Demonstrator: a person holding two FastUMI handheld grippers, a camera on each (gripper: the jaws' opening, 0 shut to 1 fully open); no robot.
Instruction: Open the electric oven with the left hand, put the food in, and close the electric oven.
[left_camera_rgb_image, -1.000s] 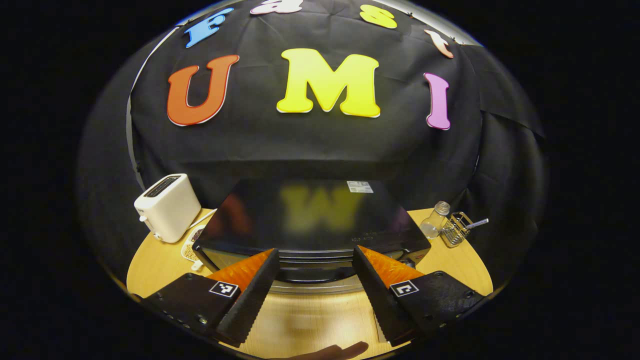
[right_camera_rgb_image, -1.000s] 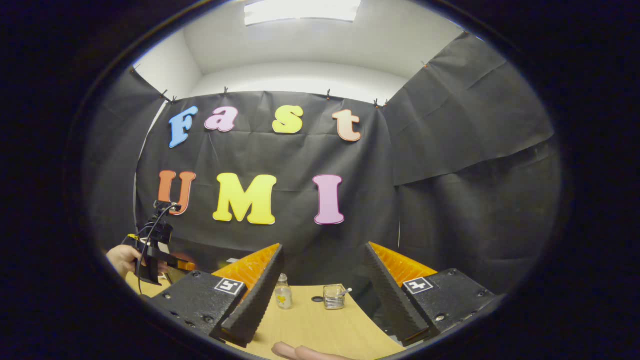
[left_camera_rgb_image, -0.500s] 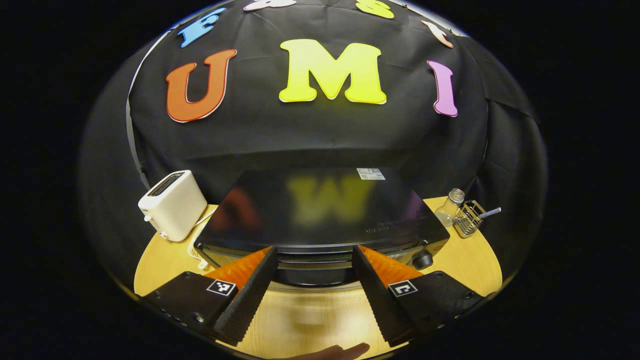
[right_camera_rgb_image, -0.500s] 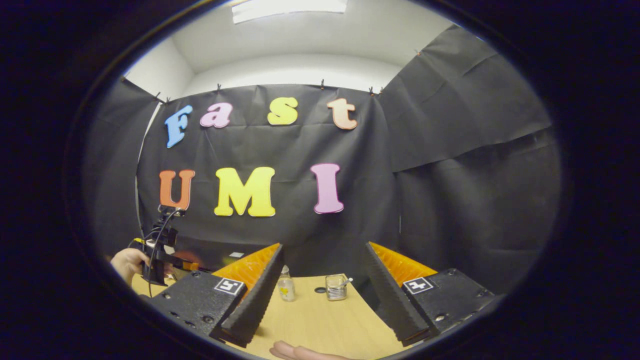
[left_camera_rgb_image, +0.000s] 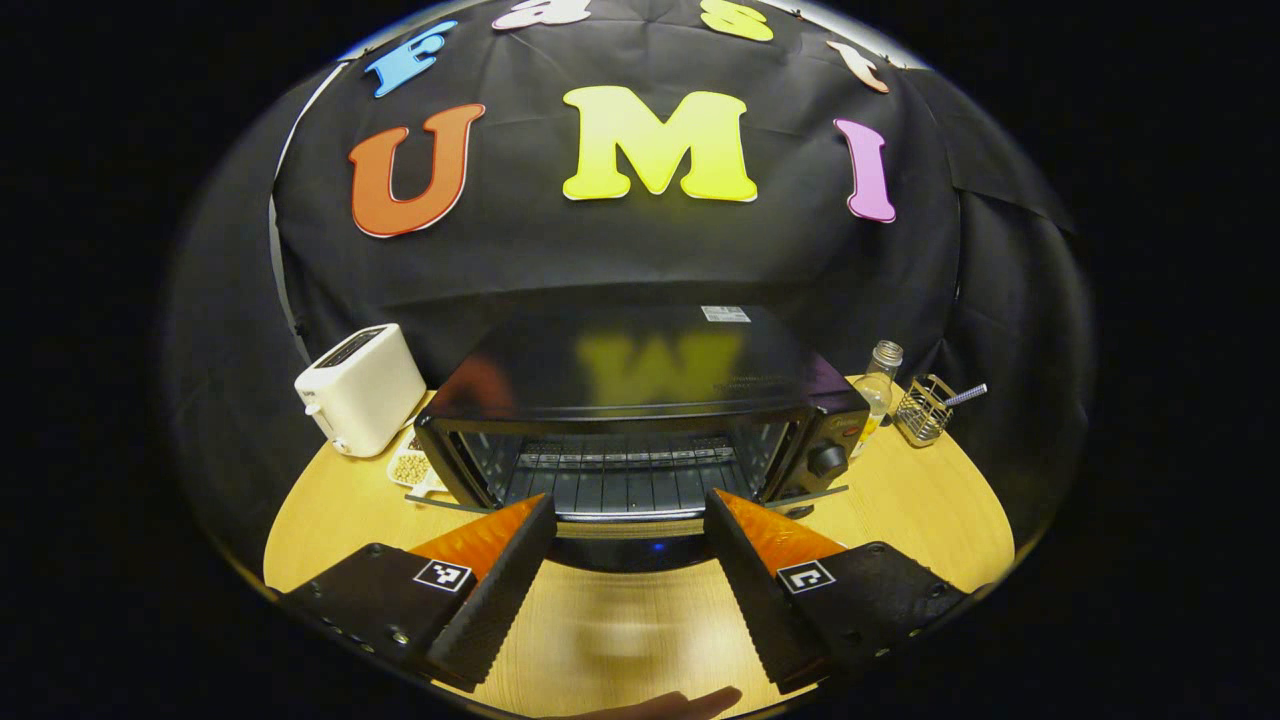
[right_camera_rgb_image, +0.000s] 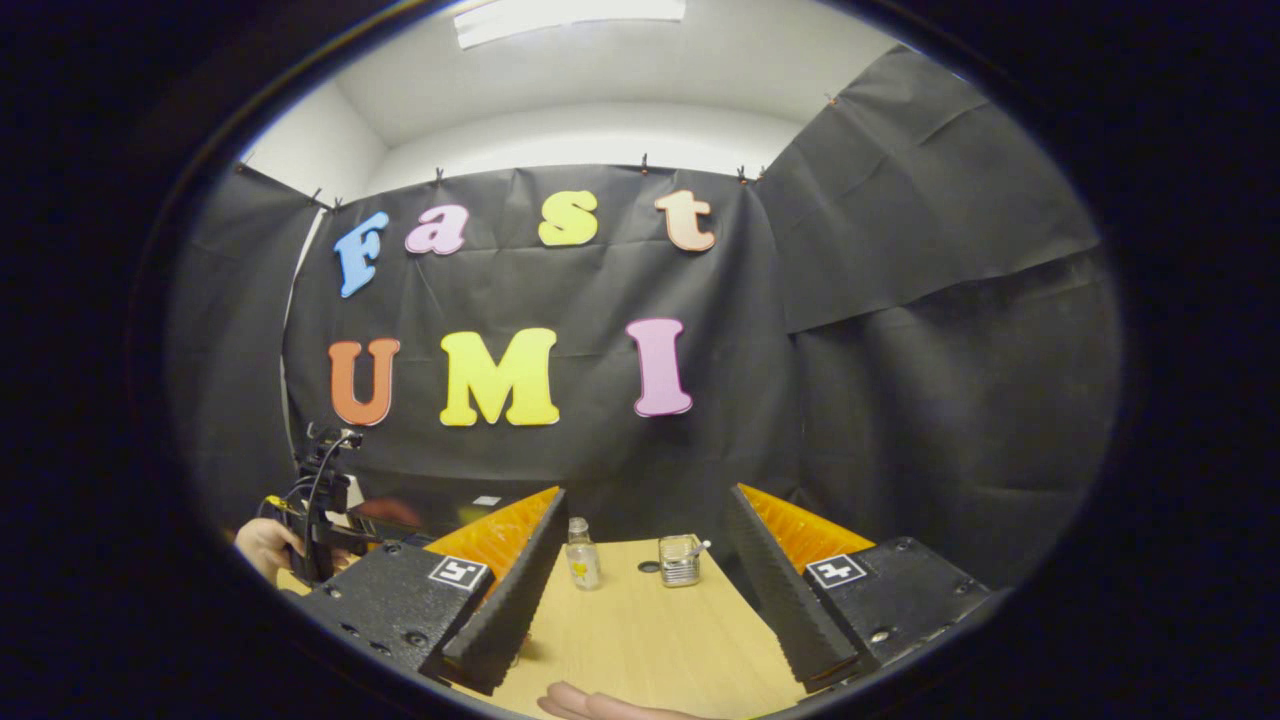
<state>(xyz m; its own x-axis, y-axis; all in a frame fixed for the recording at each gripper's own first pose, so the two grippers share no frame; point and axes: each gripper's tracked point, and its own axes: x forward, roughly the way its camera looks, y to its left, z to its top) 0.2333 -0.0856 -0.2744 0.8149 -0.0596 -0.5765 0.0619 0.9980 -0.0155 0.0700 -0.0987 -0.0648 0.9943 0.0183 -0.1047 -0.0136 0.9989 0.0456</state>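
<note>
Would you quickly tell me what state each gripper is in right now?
Left gripper: open, holding nothing, in front of the open oven.
Right gripper: open, holding nothing, above the table.

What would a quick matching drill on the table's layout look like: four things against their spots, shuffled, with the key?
Things:
1. toaster
2. glass bottle
3. wire basket
4. dish of beans

Places:
A. far right on the table
B. left of the oven, at the back
C. just right of the oven
D. in front of the toaster

Pairs: 1-B, 2-C, 3-A, 4-D
</note>
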